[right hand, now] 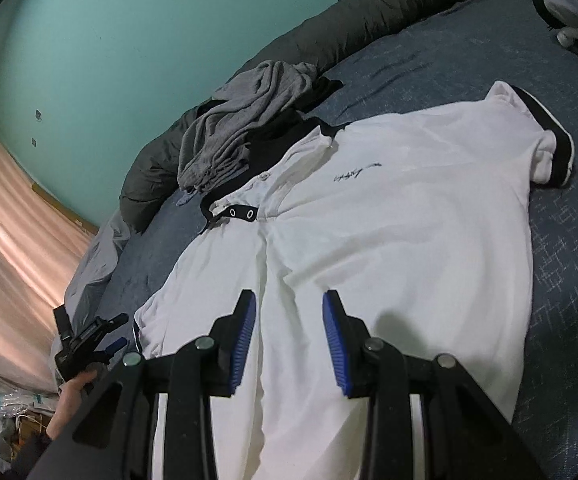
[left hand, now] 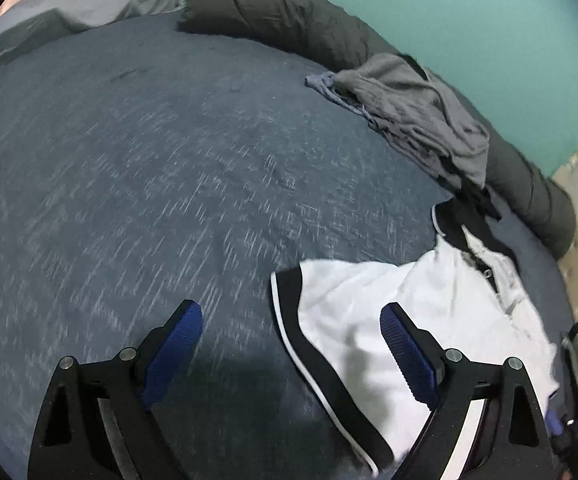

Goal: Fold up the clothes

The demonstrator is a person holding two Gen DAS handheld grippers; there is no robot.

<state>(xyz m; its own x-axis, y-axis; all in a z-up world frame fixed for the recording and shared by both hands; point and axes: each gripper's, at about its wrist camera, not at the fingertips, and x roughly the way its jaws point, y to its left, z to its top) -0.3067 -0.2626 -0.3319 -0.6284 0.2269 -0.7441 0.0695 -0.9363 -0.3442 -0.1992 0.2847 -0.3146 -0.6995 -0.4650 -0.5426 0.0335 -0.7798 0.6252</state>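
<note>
Polo shirt (right hand: 369, 240) chest script: right view only | folded pillow (left hand: 89, 4): left view

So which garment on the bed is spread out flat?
The white shirt with black sleeve cuffs, lying flat, front up. The grey garment beyond its collar is a crumpled heap.

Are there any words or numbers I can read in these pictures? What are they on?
White polo shirt: a dark handwriting-style squiggle on the chest, too small and loopy to read.
Plastic bags on the floor: green print, too blurred to read.
No other words, labels or numbers show in either view.
</note>
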